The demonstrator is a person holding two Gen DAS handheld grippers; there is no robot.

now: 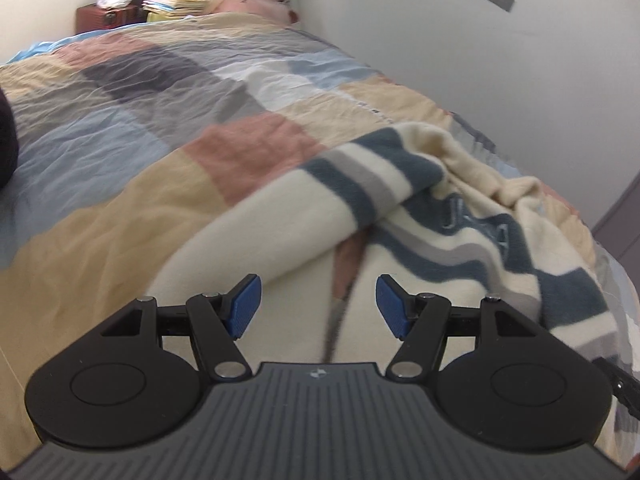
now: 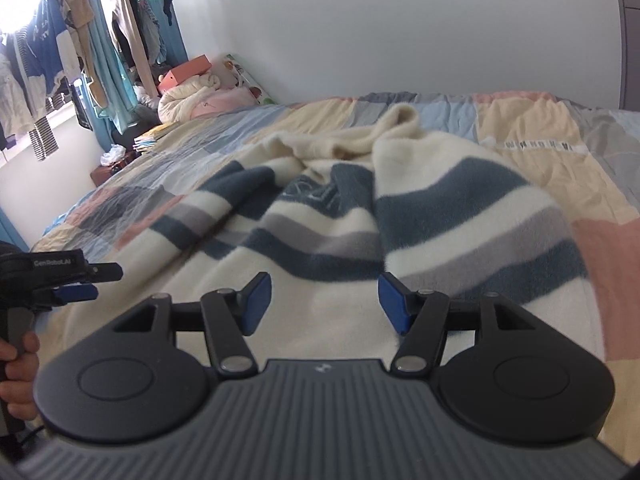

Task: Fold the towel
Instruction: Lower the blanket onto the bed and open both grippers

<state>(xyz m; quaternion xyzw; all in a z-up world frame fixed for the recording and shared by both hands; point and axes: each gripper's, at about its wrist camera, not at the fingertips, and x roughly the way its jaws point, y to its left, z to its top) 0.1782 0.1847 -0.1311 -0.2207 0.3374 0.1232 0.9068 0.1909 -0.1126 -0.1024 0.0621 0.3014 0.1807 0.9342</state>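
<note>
My left gripper (image 1: 318, 306) and right gripper (image 2: 324, 304) hover open and empty over the rumpled striped towel (image 2: 360, 216) on the bed (image 1: 120, 128); I should pinch its 2 near corners together.

My towel (image 1: 420, 216) ran under my left gripper (image 1: 318, 306) and off the frame's bottom right, its dark lettering (image 2: 316, 194) was too blurred to read, and my left hand (image 2: 18, 376) was cut off at the right view's edge.
</note>
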